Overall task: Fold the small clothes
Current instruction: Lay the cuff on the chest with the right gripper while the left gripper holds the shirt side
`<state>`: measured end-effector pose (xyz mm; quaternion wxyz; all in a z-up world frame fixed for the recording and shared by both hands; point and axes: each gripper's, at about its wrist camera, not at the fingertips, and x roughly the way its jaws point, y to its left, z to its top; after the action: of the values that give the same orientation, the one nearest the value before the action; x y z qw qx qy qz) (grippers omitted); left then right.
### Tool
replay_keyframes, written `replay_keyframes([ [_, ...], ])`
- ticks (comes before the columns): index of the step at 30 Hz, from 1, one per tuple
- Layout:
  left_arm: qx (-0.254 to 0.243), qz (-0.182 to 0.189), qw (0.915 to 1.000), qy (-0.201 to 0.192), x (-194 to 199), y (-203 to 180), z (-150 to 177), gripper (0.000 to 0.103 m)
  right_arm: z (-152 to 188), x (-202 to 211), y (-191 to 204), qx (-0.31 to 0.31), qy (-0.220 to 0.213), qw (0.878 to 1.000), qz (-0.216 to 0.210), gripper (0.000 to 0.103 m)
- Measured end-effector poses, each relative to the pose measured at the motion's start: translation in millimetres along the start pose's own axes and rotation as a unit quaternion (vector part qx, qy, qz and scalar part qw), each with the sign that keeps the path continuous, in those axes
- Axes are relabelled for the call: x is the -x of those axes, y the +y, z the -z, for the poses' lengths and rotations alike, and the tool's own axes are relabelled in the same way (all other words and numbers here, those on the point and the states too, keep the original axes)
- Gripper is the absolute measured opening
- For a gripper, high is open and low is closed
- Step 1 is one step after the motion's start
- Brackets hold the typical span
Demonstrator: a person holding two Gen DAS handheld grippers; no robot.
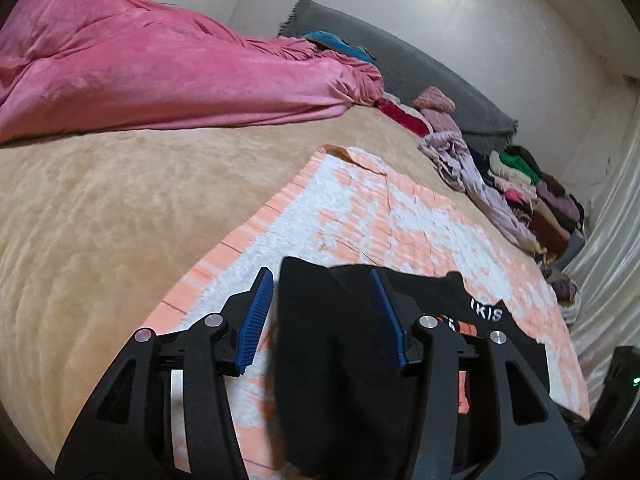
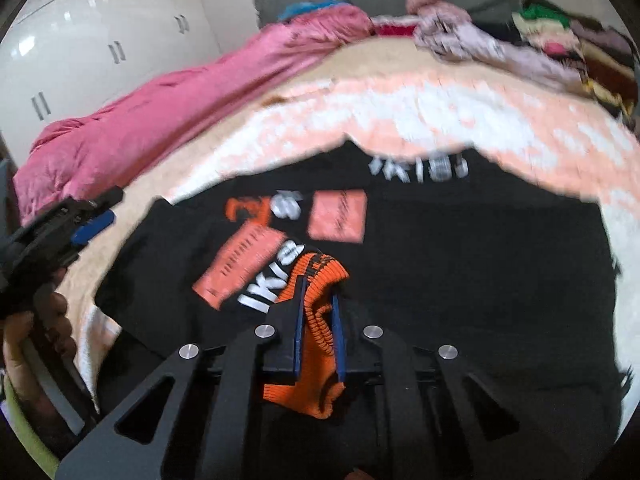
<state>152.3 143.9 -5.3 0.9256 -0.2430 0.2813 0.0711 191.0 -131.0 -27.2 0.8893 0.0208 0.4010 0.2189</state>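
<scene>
Right gripper [image 2: 318, 312] pinching orange ribbed cuff [image 2: 316, 280], black shirt [image 2: 460, 248] spread flat

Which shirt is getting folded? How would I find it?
Look at the tan bed with the pink blanket. On the orange-and-white mat lies a black shirt. It alone has orange patches and white letters, and its orange ribbed cuff is pinched in the right gripper.
</scene>
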Motion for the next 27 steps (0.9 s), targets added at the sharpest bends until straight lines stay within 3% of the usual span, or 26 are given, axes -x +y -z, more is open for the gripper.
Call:
replay_keyframes([
  [4, 0.004, 0.001, 1.0, 0.002, -0.9, 1.7, -0.6, 0.043, -22.9, 27.8, -1.7, 0.015, -0.044, 0.999, 0.002, 0.01],
  [10, -0.007, 0.007, 0.9999, 0.004, -1.4, -2.7, 1.8, 0.045, -43.5, 54.1, -25.2, 0.023, -0.083, 0.994, 0.062, 0.01],
  [18, -0.055, 0.023, 0.998, 0.02, -8.5, -26.5, 13.0, 0.047, -42.4, 62.7, -71.6, -0.011, -0.078, 0.99, 0.12, 0.01],
  [24, -0.128, 0.04, 0.9904, 0.035, -18.0, -61.2, 29.7, 0.049, -30.7, 56.8, -93.4, -0.024, -0.058, 0.986, 0.155, 0.01],
  [27, -0.14, 0.055, 0.9871, 0.054, -27.8, -68.8, 37.1, 0.049, -27.1, 49.8, -102.2, -0.033, -0.047, 0.984, 0.166, 0.01],
])
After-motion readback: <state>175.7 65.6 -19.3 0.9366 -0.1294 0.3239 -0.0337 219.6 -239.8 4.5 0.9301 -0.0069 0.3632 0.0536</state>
